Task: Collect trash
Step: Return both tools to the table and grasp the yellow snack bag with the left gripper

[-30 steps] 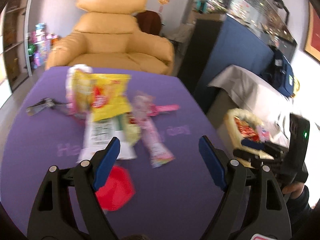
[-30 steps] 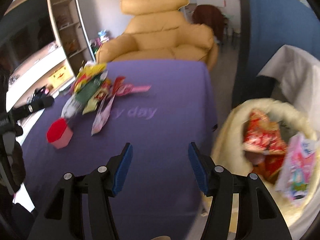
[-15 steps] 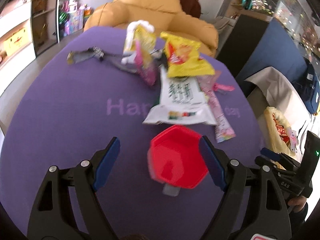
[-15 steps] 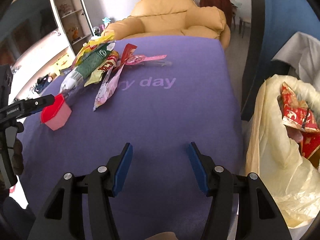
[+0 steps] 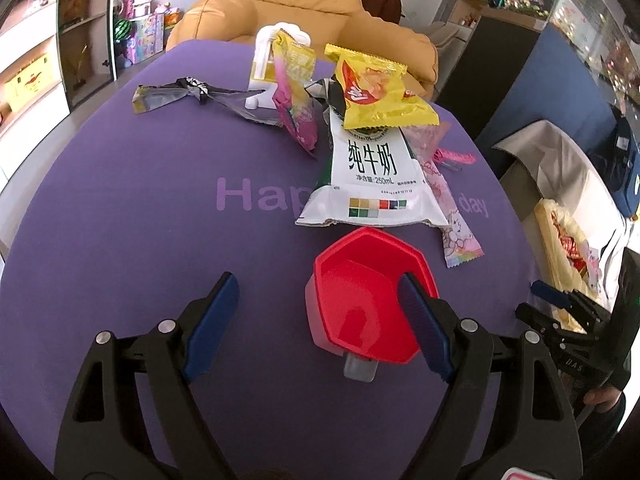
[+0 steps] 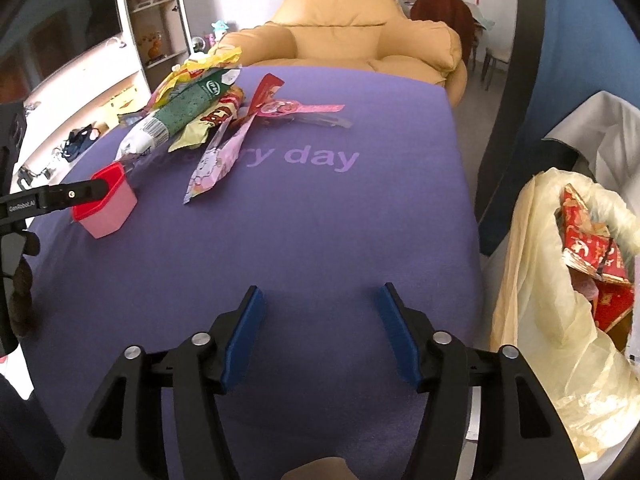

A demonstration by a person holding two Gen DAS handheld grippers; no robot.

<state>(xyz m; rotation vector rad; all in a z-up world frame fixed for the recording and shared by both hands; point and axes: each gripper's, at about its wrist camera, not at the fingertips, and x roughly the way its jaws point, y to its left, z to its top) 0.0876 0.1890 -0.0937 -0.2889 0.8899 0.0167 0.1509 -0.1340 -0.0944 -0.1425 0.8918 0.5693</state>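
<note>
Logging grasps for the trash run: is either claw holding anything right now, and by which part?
Nothing is held. The left claw stands open around the red cup; the right claw, still opening, is empty.

Your left gripper [image 5: 316, 312] hangs wide open over the purple table [image 5: 140, 240], its right finger [image 5: 420, 328] overlapping the red cup [image 5: 360, 292]. A milk carton [image 5: 372, 176] and wrappers lie beyond it.

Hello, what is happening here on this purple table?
A person is clearing trash with two handheld grippers. The left gripper is open at the red cup, one finger inside it, not gripping. The right gripper is opening, empty, near the trash bag. The wrappers and milk carton lie on the table.
</note>
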